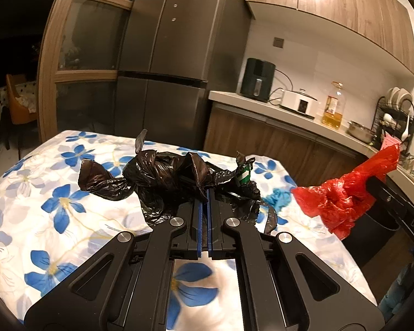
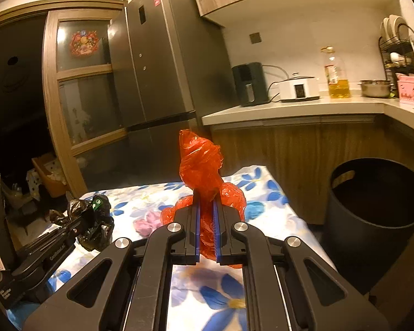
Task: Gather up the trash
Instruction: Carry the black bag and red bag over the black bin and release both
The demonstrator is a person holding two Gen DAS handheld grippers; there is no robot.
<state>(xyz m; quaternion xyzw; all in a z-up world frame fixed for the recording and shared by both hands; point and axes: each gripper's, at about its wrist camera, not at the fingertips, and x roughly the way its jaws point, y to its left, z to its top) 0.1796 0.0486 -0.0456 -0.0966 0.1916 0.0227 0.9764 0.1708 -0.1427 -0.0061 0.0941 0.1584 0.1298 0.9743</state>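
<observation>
Dim kitchen at night: tall grey fridge (image 2: 162,63) against the back wall, wooden cabinets above and below a pale counter (image 2: 295,110). On the counter, a black air fryer (image 2: 248,84), a white cooker (image 2: 298,88), an oil bottle (image 2: 336,74). In front, a table (image 1: 49,201) under a white cloth with blue flowers. Beside the table's right edge, on the floor, a round black bin (image 2: 372,209), open-topped. Black bag (image 1: 162,176), crumpled, raised just over the cloth, pinched by the left gripper (image 1: 207,193), blue pads pressed nearly together on the plastic. Red bag (image 2: 207,176), bunched upright, clamped by the right gripper (image 2: 206,207), held above the table's right side, near the bin. Small blue scrap (image 1: 280,197) and pink scrap (image 2: 149,220) lying on the cloth.
</observation>
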